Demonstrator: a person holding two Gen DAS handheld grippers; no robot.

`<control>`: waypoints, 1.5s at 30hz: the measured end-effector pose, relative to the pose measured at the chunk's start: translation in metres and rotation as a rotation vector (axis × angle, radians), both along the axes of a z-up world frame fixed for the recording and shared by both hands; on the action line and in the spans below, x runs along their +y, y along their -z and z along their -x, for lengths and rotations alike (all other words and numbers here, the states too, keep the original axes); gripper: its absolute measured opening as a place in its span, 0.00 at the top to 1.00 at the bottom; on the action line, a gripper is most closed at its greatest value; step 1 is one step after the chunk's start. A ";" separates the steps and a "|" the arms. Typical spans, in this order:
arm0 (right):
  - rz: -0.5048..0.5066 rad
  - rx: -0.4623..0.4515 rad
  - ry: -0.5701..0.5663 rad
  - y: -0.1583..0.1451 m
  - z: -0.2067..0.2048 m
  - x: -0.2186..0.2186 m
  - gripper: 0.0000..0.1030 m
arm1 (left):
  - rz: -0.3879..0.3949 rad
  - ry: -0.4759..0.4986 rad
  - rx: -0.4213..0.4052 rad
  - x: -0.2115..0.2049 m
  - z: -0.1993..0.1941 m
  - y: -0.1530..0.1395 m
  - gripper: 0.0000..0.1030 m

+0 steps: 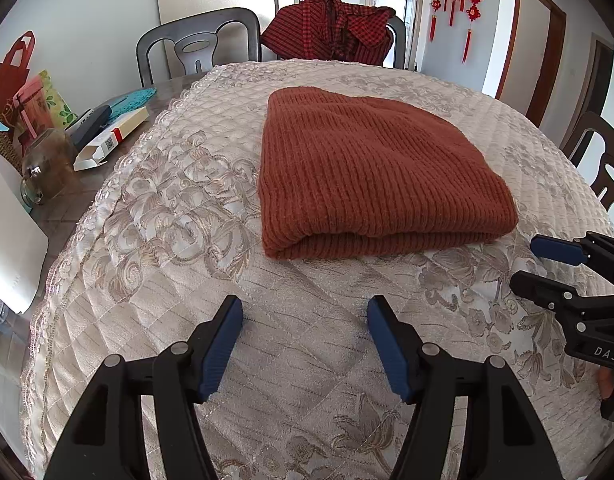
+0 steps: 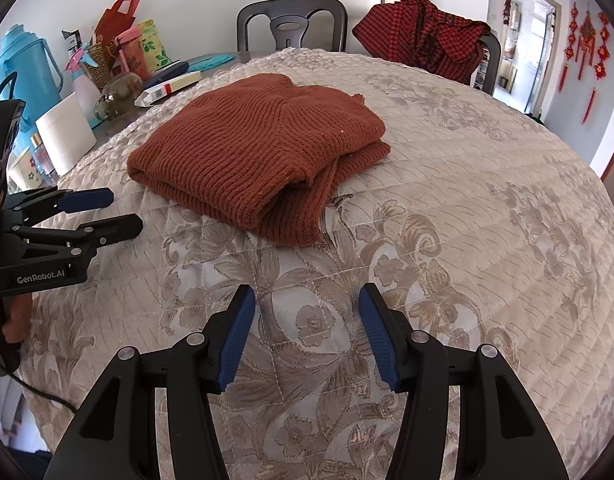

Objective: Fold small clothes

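A rust-brown knitted sweater [image 1: 371, 172] lies folded into a thick rectangle on the quilted floral table cover [image 1: 179, 216]. It also shows in the right wrist view [image 2: 259, 148], with a folded edge and loose layers facing me. My left gripper [image 1: 305, 312] is open and empty, hovering over the cover a short way in front of the sweater. It shows from the side in the right wrist view [image 2: 123, 212]. My right gripper [image 2: 307, 300] is open and empty, also short of the sweater. It shows at the right edge of the left wrist view [image 1: 527, 264].
A red checked garment [image 1: 331, 26] hangs over a far chair. Dark chairs [image 2: 291, 24] stand around the table. At the left end are a blue thermos [image 2: 23, 68], a paper roll [image 2: 65, 132], a glass jar [image 1: 47, 164], a long white box [image 1: 111, 140] and bags.
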State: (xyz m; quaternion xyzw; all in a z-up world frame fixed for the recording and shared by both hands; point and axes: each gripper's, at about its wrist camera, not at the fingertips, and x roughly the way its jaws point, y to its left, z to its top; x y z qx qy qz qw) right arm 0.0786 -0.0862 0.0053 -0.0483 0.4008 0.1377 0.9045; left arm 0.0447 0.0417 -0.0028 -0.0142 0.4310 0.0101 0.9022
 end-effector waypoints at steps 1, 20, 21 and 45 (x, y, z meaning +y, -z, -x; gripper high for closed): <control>0.000 0.000 0.000 0.000 0.000 0.000 0.47 | 0.001 0.000 0.000 0.000 0.000 0.000 0.34; 0.000 0.000 0.000 0.000 0.000 -0.001 0.46 | -0.001 -0.004 -0.001 0.002 0.000 0.000 0.33; -0.001 0.000 0.000 0.000 0.000 -0.001 0.46 | 0.000 -0.005 -0.001 0.002 0.000 0.000 0.33; -0.002 0.002 -0.004 0.000 0.001 0.004 0.44 | 0.001 -0.006 -0.001 0.003 0.000 0.000 0.32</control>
